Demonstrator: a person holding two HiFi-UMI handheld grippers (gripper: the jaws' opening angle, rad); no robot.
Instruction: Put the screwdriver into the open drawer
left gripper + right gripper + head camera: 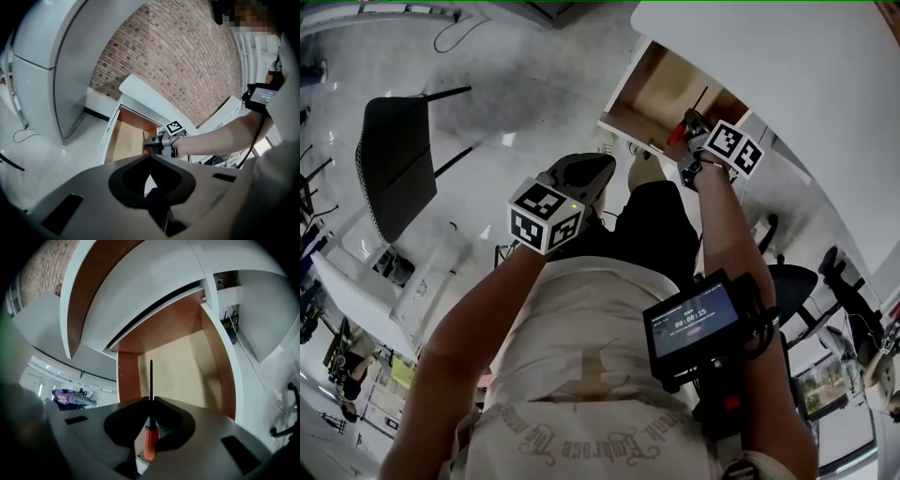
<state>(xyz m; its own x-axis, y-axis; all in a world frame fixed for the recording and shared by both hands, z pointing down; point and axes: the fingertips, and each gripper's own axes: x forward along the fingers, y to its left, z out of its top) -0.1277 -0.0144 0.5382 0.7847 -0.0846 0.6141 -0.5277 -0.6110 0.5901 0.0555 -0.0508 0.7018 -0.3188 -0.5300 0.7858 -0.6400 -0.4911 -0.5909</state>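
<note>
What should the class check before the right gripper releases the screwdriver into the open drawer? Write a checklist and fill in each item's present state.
1. The right gripper clamps the screwdriver: ok.
2. The drawer stands open: ok.
3. The screwdriver's tip points into the drawer: ok.
4. Landing spot on the drawer floor is free: cannot tell, the jaws hide the near part.
5. The left gripper is shut, empty and apart from the drawer: ok.
6. The screwdriver is low enough to let go: cannot tell.
</note>
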